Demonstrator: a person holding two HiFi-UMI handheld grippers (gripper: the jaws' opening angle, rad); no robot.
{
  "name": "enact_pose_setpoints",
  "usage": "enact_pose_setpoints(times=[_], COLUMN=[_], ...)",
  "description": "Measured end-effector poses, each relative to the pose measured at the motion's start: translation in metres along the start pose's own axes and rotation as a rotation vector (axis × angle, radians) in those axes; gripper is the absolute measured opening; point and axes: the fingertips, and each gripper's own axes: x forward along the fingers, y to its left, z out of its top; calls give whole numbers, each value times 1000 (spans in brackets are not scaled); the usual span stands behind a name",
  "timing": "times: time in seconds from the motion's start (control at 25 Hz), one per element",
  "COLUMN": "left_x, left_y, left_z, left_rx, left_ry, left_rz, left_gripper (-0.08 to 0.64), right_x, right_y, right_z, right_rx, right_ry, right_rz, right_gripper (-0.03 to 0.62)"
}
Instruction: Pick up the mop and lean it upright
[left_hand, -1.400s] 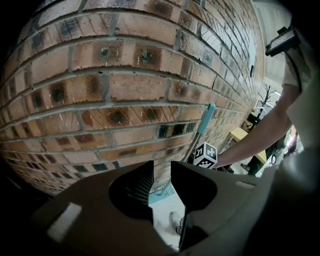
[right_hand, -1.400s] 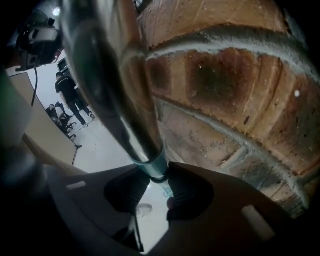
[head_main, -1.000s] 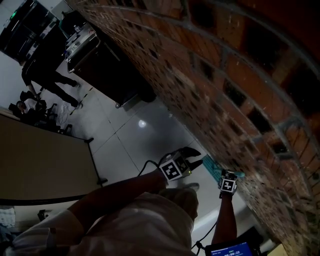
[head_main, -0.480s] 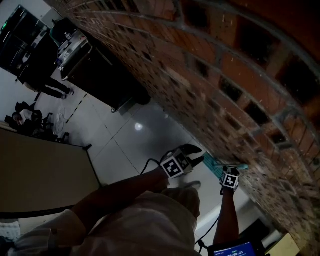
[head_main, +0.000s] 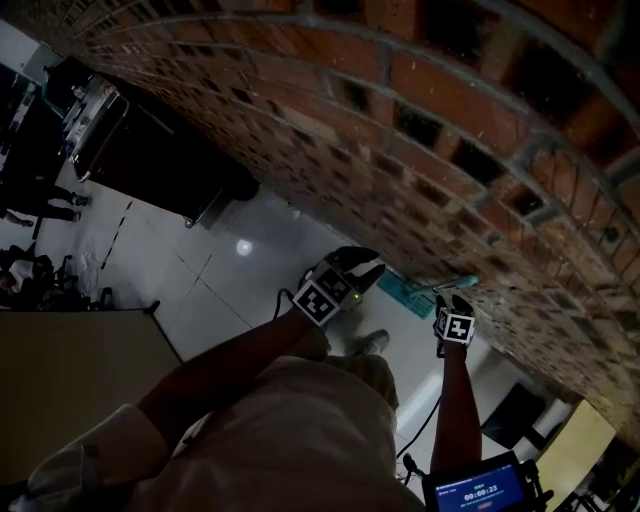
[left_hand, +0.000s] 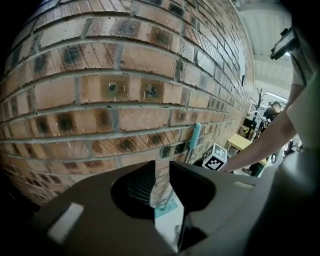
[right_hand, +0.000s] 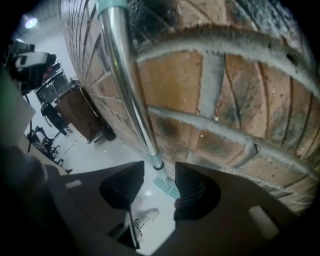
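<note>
Mop (right_hand: 127, 85) stands up, leaning on the brick wall (left_hand: 100, 90). Its blue-green head (head_main: 405, 297) sits on the floor (head_main: 230, 290), right at the floor's edge by the wall. The top of the pole rests on the bricks.

R claw (right_hand: 160, 172) is wide open & has just been opening. The pole shows past its gap, but the pads don't touch it. L claw (left_hand: 161, 170) is open too, w/ nothing in it. Only wall & a bit of mop show thru its gap.

Both claws are near the wall. The R one is close to the mop's top end, the L one off to the side. A shoe (right_hand: 145, 216) is on the floor nr the mop head.
</note>
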Motion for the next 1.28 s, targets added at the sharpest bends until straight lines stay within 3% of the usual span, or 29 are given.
enact_pose_setpoints(times=[0.6,1.04,1.28], left_x=[-13,-36,-58], left_y=[12,18,31], left_z=[31,63,88], left_rx=[14,15,24], left_ry=[-85,-171,-241], left_rz=[-56,-107,-116], left_gripper=[61,40,35], right_x=[-88,-190,-251], right_y=[9,27,56], right_z=[57,130,167], right_rx=[68,138,96], right_ry=[-210,-489,-620], right_rz=[-73,-108,-124], right_gripper=[198,198,198])
